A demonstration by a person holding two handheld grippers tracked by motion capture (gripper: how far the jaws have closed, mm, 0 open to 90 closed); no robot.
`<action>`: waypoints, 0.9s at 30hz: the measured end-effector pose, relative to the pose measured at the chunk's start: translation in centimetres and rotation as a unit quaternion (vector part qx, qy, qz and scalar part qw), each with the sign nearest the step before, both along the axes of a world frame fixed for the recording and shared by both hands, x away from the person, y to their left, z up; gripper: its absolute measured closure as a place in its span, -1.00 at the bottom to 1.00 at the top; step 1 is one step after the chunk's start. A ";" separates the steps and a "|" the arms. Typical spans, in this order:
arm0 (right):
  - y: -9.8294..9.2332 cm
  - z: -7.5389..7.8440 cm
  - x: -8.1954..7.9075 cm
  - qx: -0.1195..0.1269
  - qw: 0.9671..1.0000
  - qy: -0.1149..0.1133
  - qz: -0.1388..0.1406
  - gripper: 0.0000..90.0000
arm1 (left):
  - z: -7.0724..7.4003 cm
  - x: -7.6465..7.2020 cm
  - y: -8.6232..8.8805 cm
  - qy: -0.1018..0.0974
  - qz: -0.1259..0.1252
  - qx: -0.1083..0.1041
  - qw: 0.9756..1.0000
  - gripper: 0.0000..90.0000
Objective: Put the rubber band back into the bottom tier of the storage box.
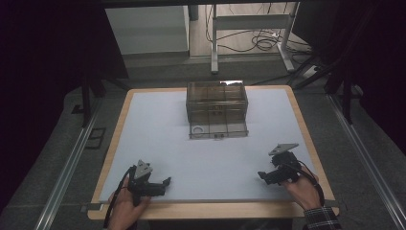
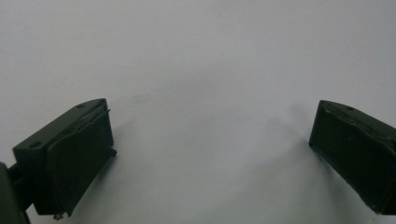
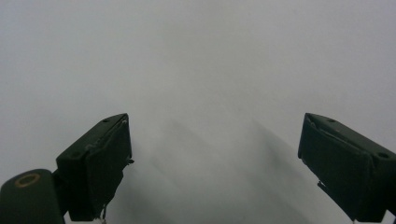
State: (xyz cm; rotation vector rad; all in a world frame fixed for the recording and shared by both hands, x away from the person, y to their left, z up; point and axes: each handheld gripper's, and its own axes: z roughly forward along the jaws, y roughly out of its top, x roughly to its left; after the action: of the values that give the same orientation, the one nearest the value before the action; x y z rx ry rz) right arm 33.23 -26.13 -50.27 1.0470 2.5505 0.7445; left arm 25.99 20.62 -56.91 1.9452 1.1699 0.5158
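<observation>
A small see-through brown drawer cabinet (image 1: 216,103) stands at the back middle of the white mat (image 1: 201,158). Its bottom drawer (image 1: 219,130) is pulled out toward me, and a white ring (image 1: 197,129) lies in the drawer's left part. My left gripper (image 1: 165,183) rests low over the mat near the front left, jaws pointing right. In the left gripper view the jaws (image 2: 212,116) stand wide apart over bare mat. My right gripper (image 1: 263,176) sits at the front right, pointing left. It is open too (image 3: 215,126), with nothing between the pads.
The wooden table edge (image 1: 210,210) frames the mat. Behind the table there are a metal desk frame (image 1: 249,33) and cables on the floor. Rails run along the floor on both sides. The mat between the grippers and the cabinet is bare.
</observation>
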 end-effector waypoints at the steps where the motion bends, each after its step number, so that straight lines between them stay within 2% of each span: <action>1: -0.2 0.0 -0.1 0.000 1.000 0.000 -0.001 -0.79 | 0.0 0.0 0.0 0.000 0.000 0.000 1.000 -1.00; 21: -2.9 -0.9 -1.2 -0.010 1.000 0.013 -0.025 -0.80 | 0.0 0.0 0.0 0.000 0.000 0.000 1.000 -1.00; 27: -3.5 -1.2 -1.4 0.003 1.000 0.010 -0.028 -0.84 | 0.0 0.0 0.0 0.000 0.000 0.000 1.000 -1.00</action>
State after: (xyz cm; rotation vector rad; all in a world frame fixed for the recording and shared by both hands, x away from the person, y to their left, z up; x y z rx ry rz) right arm 31.87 -29.65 -51.45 1.1294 2.5257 0.7296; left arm 26.00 20.63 -56.91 1.9455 1.1698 0.5161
